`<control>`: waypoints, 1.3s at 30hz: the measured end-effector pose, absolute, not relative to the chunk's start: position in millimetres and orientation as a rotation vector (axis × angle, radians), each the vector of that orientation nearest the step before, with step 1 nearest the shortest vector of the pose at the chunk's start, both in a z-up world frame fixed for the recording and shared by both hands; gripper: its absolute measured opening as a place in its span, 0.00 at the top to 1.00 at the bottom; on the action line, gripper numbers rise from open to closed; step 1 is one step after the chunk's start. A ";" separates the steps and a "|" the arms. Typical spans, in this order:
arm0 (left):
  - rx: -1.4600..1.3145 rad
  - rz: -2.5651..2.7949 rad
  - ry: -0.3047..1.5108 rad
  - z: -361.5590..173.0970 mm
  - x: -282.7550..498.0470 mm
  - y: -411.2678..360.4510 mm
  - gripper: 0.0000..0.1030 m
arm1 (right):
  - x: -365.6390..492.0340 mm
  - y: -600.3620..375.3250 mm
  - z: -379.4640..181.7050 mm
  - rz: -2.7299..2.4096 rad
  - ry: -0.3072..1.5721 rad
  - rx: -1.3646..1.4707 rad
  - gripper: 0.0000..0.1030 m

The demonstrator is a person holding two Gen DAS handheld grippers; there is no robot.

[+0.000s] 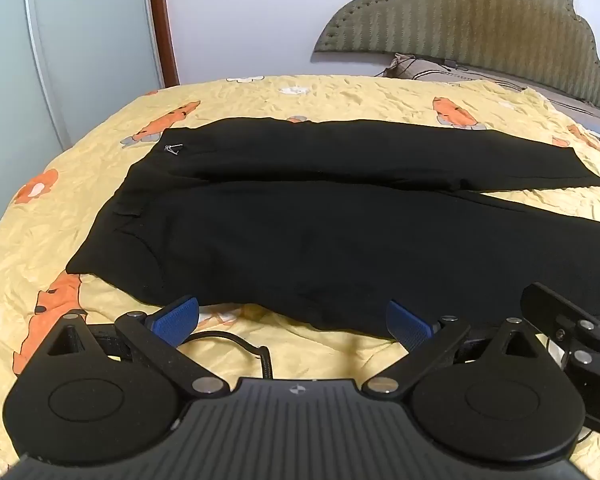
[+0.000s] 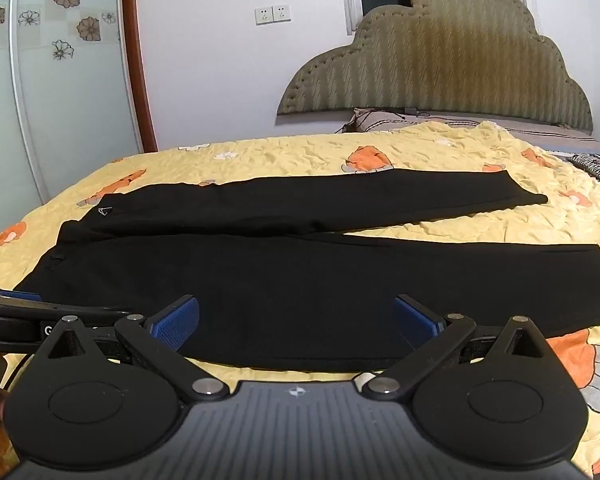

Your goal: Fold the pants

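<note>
Right wrist: pants (image 2: 300, 280) flat on bedspread (image 2: 420, 152); both jaws wide open, empty.

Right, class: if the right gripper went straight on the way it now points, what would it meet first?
Most likely the black pants. The right gripper is open, tilted down toward the bed, and the near leg lies spread right ahead between its fingers. Depth is hard to judge, but nothing stands in between.
</note>
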State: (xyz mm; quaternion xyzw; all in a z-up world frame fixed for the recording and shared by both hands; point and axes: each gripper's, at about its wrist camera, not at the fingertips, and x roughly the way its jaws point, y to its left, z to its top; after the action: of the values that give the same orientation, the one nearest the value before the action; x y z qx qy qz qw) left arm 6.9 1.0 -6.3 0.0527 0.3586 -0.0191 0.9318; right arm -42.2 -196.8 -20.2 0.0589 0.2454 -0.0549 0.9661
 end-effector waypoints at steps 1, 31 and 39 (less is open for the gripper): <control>0.108 -0.040 0.735 -6.6 7.1 1.2 0.01 | -42.0 -195.8 -20.1 -0.112 0.498 0.118 0.00; 0.098 -0.033 0.762 -7.0 12.2 3.9 0.01 | -39.3 -191.1 -18.2 -0.089 0.504 0.107 0.00; 0.096 -0.033 0.765 -7.2 12.2 6.2 0.01 | -39.4 -191.4 -17.6 -0.089 0.506 0.114 0.00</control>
State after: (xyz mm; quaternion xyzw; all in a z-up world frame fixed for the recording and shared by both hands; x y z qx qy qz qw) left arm 12.2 6.2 -7.2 0.0467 0.3731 -0.0159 0.9265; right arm -39.4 -191.4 -17.6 0.0564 0.2500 -0.0440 0.9656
